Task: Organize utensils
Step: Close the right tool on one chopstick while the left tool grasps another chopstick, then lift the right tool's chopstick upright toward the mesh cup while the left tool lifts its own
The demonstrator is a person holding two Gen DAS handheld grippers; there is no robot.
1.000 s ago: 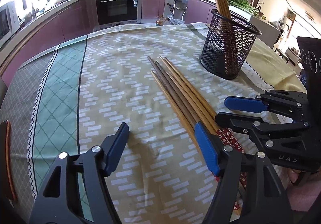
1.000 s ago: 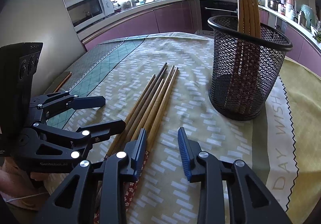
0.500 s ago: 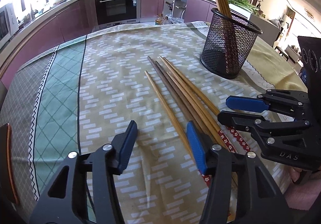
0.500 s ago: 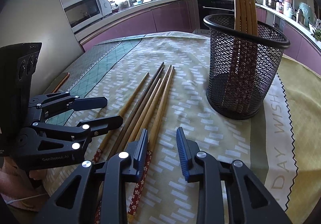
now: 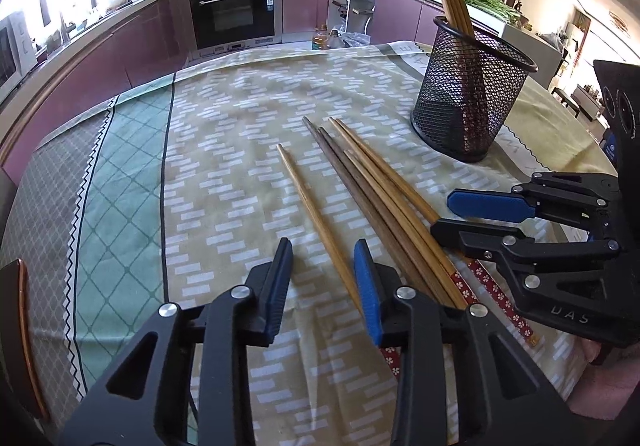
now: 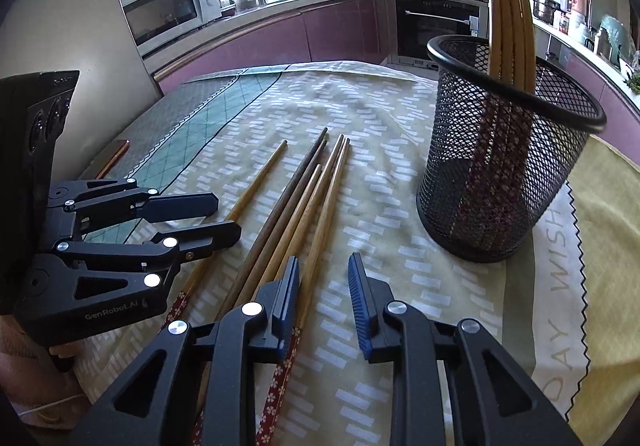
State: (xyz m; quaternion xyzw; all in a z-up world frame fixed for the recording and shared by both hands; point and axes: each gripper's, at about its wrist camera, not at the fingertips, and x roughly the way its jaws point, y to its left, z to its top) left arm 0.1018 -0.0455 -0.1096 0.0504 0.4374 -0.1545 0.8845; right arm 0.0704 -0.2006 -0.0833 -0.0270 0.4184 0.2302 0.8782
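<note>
Both claws, left and right, have been narrowing, still spread, empty, flanking loose chopsticks near the mesh holder

Six wooden chopsticks flat on cloth, one apart; more upright in black mesh holder.

- "GenRobot.AI", pale lettering on black body of left gripper, right wrist view, left of basket.
- "DAS" on black body of right gripper, left wrist view, below and right of basket.
- "DAY WISH", grey capitals running along pale border band of cloth, just right of basket foot; start of wording cut off at frame edge.
- Oven labels behind basket: too small to read.
</note>
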